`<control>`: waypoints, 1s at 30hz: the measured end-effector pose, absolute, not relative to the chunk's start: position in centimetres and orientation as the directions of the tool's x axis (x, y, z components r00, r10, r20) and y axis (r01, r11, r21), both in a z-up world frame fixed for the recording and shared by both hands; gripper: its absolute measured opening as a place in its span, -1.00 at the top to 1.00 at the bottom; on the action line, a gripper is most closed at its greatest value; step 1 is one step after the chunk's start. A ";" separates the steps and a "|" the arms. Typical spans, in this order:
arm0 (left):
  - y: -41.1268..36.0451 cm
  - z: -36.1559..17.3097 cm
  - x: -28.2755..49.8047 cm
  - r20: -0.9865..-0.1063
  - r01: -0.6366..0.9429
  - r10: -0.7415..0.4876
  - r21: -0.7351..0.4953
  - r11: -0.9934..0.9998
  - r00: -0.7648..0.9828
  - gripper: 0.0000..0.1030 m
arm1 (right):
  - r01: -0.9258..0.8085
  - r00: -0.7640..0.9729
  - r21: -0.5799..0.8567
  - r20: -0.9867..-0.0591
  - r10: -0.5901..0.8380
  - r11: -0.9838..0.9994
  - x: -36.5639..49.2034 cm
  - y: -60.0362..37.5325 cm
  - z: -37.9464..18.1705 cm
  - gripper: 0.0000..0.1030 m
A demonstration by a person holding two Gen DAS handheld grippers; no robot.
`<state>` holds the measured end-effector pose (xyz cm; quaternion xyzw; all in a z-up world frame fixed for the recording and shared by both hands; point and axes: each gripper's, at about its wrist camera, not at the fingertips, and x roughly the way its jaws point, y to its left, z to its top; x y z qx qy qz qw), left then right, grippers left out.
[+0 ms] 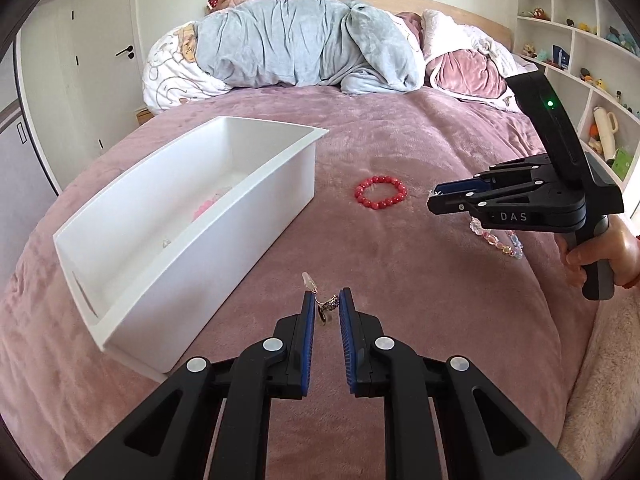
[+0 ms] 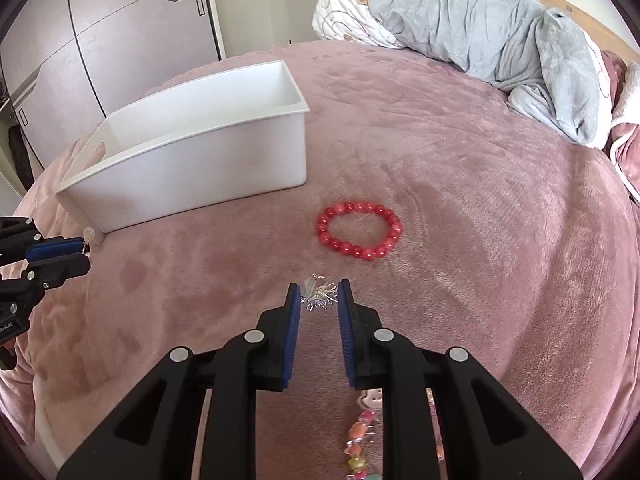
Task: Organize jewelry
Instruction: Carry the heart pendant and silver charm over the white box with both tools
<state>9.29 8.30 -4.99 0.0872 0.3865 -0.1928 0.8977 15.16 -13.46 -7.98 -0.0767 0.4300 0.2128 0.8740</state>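
On the bed: white box [image 1: 276,184] near the left side, pink piece and a small one already inside.
Left gripper [image 1: 325,308]: jaws clenched on an earring [image 1: 326,306].
Right gripper [image 2: 319,300]: jaws clenched on a silver trinket [image 2: 318,294].
Left to do: red bracelet [image 2: 359,230] and pastel bracelet [image 1: 498,240] lie loose.

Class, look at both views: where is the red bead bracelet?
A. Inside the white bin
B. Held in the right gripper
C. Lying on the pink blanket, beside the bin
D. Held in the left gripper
C: the red bracelet lies flat on the blanket, apart from the bin and from both grippers.
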 end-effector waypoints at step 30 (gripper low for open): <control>20.0 4.9 16.2 -0.624 0.154 -0.148 -0.045 0.987 0.767 0.66 | -0.561 0.531 0.134 -0.698 0.480 0.817 22.7 -0.8 4.3 0.62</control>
